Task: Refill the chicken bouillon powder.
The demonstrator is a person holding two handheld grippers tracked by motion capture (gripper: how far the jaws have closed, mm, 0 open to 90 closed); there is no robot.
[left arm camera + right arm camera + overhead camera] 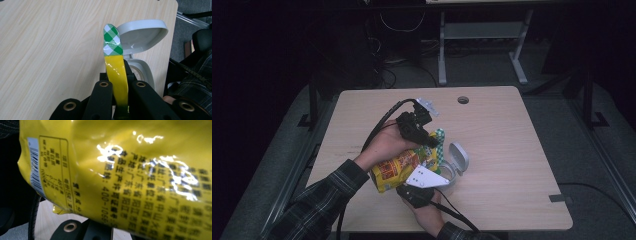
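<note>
A yellow snack bag [396,170] with red and green print is held tilted above the table, between both hands. Its top strip [117,72] is yellow and ends in a green-and-white checked tab [112,42]. My left gripper [120,81] is shut on that strip, and in the high view it [431,141] comes in from above the bag. My right gripper [419,181] sits at the bag's lower end under its grey plate. The bag's printed back [130,175] hides the right jaws, so their state is unclear.
A small grey container [451,176] stands just right of the bag with its flip lid [142,35] open and tipped back. The light wooden table [497,125] has a round cable hole [463,100] at the back. Black cables trail from both grippers.
</note>
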